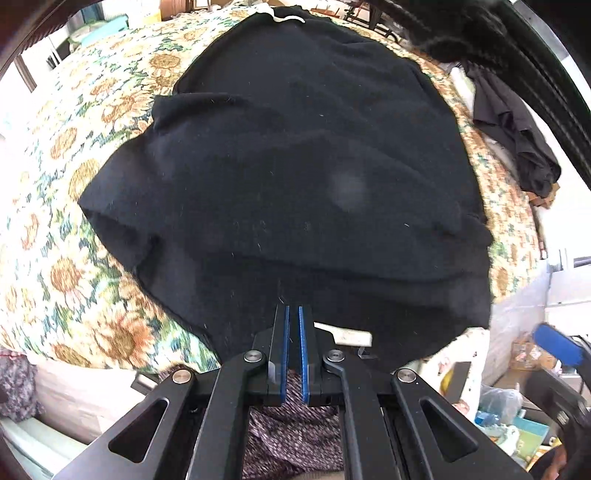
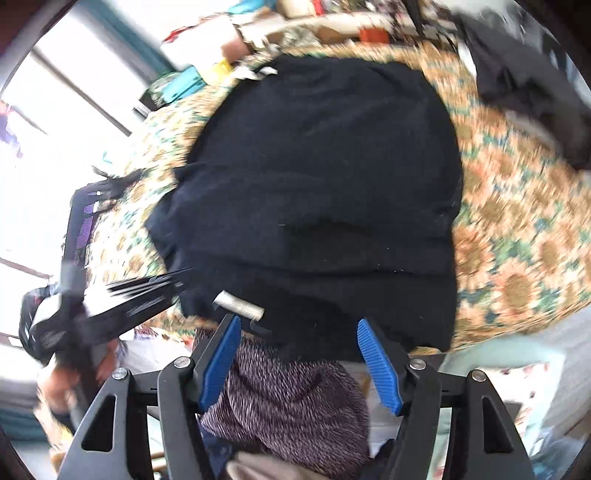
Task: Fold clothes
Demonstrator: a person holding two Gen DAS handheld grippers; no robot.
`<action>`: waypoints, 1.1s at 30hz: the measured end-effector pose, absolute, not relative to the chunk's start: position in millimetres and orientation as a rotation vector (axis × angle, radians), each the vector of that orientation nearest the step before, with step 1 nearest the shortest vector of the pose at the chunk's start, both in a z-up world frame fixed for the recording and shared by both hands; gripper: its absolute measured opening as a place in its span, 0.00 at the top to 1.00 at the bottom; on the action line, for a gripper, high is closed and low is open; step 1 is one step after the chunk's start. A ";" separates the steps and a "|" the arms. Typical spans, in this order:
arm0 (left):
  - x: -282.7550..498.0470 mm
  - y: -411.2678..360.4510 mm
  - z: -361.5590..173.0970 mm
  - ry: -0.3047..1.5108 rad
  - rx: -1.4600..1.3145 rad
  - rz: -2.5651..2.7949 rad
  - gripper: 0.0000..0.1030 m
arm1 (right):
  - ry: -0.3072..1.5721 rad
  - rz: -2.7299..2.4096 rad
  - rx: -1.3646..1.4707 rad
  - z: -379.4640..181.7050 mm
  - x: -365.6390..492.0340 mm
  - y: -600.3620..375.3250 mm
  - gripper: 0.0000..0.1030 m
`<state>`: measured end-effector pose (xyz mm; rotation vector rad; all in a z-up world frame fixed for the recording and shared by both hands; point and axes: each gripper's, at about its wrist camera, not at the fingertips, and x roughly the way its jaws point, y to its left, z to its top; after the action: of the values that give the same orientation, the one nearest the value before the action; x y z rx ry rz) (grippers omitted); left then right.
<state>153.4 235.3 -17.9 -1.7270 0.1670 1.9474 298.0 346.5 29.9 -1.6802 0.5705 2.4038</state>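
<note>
A black garment [image 1: 295,177] lies folded over on a sunflower-patterned cover [image 1: 66,206]; it also shows in the right wrist view [image 2: 325,192]. White drawstring ends show at its far edge [image 1: 284,17] and its near edge [image 1: 351,335]. My left gripper [image 1: 294,308] is nearly closed at the garment's near hem; whether cloth sits between the blue pads is not visible. My right gripper [image 2: 299,323] is open and empty, just short of the near hem, beside a white cord tip [image 2: 240,304]. The left gripper appears blurred at the left of the right wrist view [image 2: 122,299].
A dark grey garment [image 1: 517,140] lies at the cover's right edge, also in the right wrist view [image 2: 524,81]. A purple-speckled knit [image 2: 288,398] sits below both grippers. Cluttered boxes and bags [image 1: 517,406] stand on the floor to the right. A bright window [image 2: 55,110] is at left.
</note>
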 end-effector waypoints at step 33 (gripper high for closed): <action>162.5 215.4 -1.3 0.066 -1.682 2.011 0.95 | 0.386 2.776 -1.350 92.1 308.0 319.6 0.22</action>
<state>162.5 215.4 -1.3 -1.6825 0.0658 2.0107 308.0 319.6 92.1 -1.3500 0.3859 2.7759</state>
